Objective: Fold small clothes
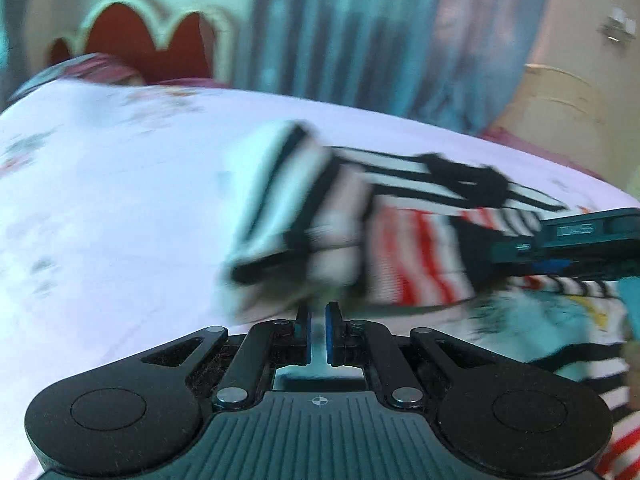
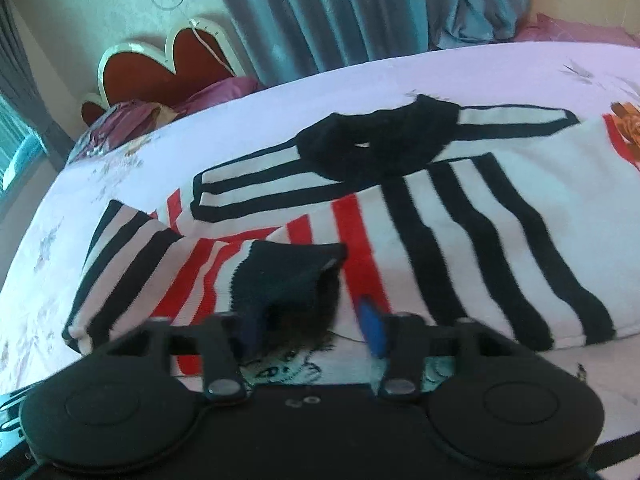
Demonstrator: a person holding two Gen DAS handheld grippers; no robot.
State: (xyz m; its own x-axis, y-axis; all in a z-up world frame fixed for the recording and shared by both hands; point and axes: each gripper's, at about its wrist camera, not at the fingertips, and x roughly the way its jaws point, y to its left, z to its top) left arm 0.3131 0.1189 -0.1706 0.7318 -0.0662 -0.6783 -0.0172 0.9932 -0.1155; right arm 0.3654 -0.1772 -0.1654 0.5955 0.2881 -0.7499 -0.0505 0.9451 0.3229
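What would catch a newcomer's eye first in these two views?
The striped sweater, black, white and red, sprawls across the pale bedsheet and fills the middle of the right wrist view. In the left wrist view, the left gripper sits nearly shut at a blurred, lifted fold of it. A red scalloped headboard stands behind, beside blue curtains.

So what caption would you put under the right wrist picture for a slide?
Right gripper, jaws apart, around a dark cuff of a striped sweater on a floral bedsheet.
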